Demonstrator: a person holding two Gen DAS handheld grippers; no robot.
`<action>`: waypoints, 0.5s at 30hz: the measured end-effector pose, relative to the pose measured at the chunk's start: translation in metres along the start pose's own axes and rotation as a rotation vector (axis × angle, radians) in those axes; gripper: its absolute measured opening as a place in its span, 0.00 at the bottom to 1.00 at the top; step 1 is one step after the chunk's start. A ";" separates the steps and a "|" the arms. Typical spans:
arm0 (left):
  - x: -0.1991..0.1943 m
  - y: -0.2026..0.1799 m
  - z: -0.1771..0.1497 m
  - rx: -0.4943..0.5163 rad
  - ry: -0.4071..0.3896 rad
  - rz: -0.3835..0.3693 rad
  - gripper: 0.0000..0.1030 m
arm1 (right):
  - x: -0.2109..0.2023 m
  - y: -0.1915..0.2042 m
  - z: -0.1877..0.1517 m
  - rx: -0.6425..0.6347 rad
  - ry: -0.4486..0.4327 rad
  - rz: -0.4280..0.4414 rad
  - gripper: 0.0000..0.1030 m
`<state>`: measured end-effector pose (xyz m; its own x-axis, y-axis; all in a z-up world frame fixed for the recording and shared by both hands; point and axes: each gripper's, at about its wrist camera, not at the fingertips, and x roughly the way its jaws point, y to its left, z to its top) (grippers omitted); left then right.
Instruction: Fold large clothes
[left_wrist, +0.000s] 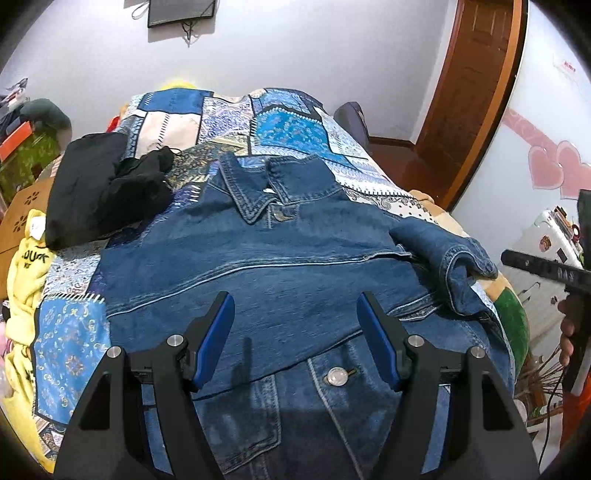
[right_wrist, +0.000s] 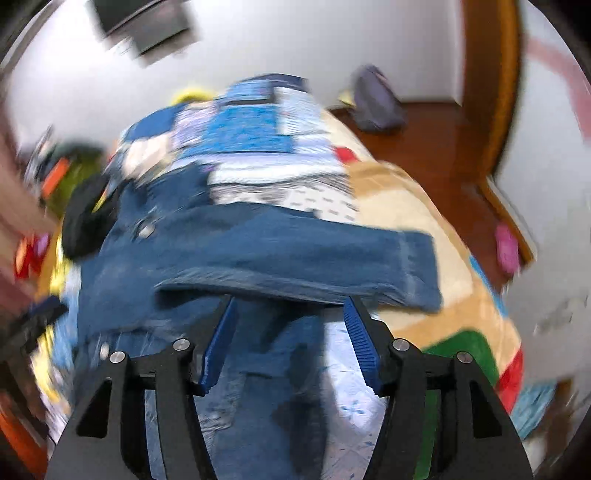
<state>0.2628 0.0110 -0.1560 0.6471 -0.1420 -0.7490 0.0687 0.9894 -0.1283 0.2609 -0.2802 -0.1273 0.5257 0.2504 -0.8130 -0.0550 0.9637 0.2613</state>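
**Inspector A:** Two hand-held grippers are recorded over one denim jacket (left_wrist: 295, 258), which is laid face up on a blue patchwork bedspread (left_wrist: 288, 125), collar (left_wrist: 258, 184) toward the far wall. How is the left gripper (left_wrist: 295, 314) noted?

**Inspector B:** Its jaws are seen standing apart above the jacket's front panel, with nothing between the blue pads (left_wrist: 216, 339). A metal button (left_wrist: 338, 376) is observed just below and between them. No contact with the cloth can be confirmed.

**Inspector A:** And the right gripper (right_wrist: 291, 317)?

**Inspector B:** Its view is heavily blurred. The jaws are shown parted, and no cloth is pinched by them. A sleeve (right_wrist: 295, 258) is seen stretched crosswise directly ahead of the fingertips, its cuff (right_wrist: 421, 269) lying over the tan blanket (right_wrist: 399, 192) toward the right.

**Inspector A:** In the left view, how is that sleeve placed?

**Inspector B:** It is seen bunched at the jacket's right edge, cuff (left_wrist: 469, 262) opening forward. A hand (left_wrist: 567, 336) on a black tool is visible at the far right margin.

**Inspector A:** Other items?

**Inspector B:** Black garments (left_wrist: 107, 184) are noted beside the collar's left; a yellow garment (left_wrist: 29, 280) hangs off the left edge.
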 end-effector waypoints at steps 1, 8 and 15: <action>0.003 -0.002 0.001 0.003 0.006 -0.002 0.66 | 0.007 -0.014 0.002 0.066 0.017 0.002 0.55; 0.016 -0.012 0.000 0.025 0.033 0.001 0.66 | 0.058 -0.079 -0.008 0.411 0.100 0.092 0.55; 0.033 -0.009 -0.002 0.015 0.073 0.011 0.66 | 0.086 -0.101 -0.004 0.588 0.070 0.158 0.55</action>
<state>0.2817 -0.0030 -0.1810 0.5908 -0.1325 -0.7959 0.0734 0.9912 -0.1105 0.3078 -0.3555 -0.2257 0.4915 0.4107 -0.7680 0.3602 0.7070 0.6086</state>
